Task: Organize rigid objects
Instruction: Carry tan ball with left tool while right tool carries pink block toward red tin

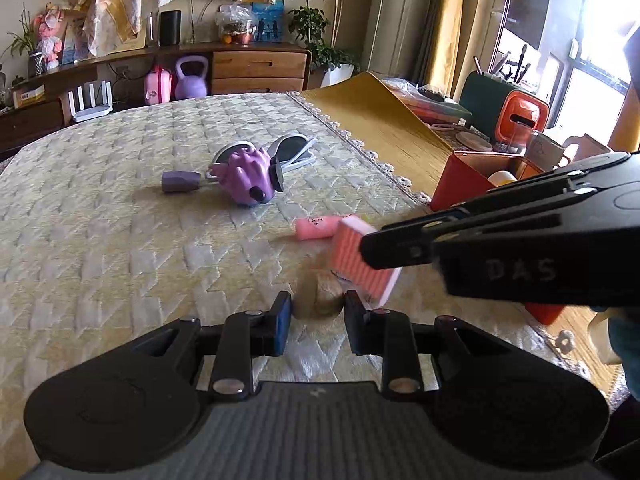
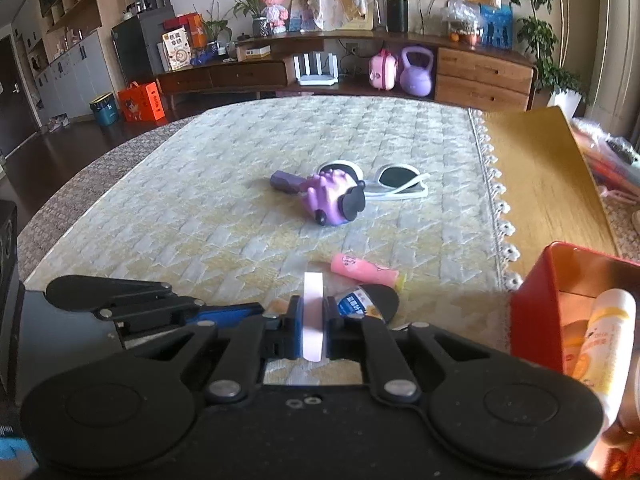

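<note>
Two grips: both of my grippers are closed on something, one item each.
Right gripper (image 2: 311, 330): jaws clamped on the flat faces of a thin pink ribbed card (image 1: 362, 262); in the right wrist view I see it edge-on as a pale strip, low centre of frame.
Left gripper (image 1: 316, 316): closed about a rounded tan object (image 1: 318, 294) at lower centre; the pads look to be against its sides, though blur keeps me from naming it.
Step in hand: I judge both picks are made and the carry to the red box (image 2: 532, 312) is about to start.
Box: lower right of both views, open top, a yellow-white tube (image 2: 608, 336) already leaning inside.
Next move: lift clear of the quilted mat (image 1: 120, 240), swing right, come over the box rim before letting go; one gripper at a time, since the mouth looks narrow for both.
Still to sort: pink tube (image 2: 366, 270) at centre, purple toy (image 2: 332, 198) and white sunglasses (image 2: 400, 178) above it.
Edges: the mat's lace border runs between me and the box; the near box wall is the thing to clear.
Open room: left and upper parts of the mat are bare.
</note>
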A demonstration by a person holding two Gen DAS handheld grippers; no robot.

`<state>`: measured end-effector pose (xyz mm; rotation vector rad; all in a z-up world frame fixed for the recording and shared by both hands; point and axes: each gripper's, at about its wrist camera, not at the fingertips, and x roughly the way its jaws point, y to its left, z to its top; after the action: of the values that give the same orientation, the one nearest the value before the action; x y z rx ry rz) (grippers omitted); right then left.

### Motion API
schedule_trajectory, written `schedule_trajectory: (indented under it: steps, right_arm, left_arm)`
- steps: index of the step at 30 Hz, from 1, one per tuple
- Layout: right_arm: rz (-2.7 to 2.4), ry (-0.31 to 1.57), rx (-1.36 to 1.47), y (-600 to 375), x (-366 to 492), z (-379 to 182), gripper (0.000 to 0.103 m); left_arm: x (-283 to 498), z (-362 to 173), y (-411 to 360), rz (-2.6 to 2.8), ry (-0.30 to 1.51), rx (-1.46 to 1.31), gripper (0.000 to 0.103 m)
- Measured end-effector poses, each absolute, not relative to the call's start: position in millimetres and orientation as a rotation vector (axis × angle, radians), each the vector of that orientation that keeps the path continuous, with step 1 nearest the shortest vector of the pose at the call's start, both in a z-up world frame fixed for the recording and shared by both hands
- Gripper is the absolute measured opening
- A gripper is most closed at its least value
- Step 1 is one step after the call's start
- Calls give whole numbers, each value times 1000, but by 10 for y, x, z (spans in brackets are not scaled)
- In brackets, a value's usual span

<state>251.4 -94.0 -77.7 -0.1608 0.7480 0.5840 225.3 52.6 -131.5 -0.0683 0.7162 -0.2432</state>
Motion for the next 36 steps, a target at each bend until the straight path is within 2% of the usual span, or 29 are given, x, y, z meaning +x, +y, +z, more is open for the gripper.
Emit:
schedule_trajectory:
  steps: [15,36]
  right_arm:
    - [529,685,-119,-1446,2093,-353,9]
    - [390,635,-48,-2480,1839,-143,9]
  left_arm:
    - [1943,-796,348,-251,726,-78,27]
    - [1887,-357,-540,-379,696,0,28]
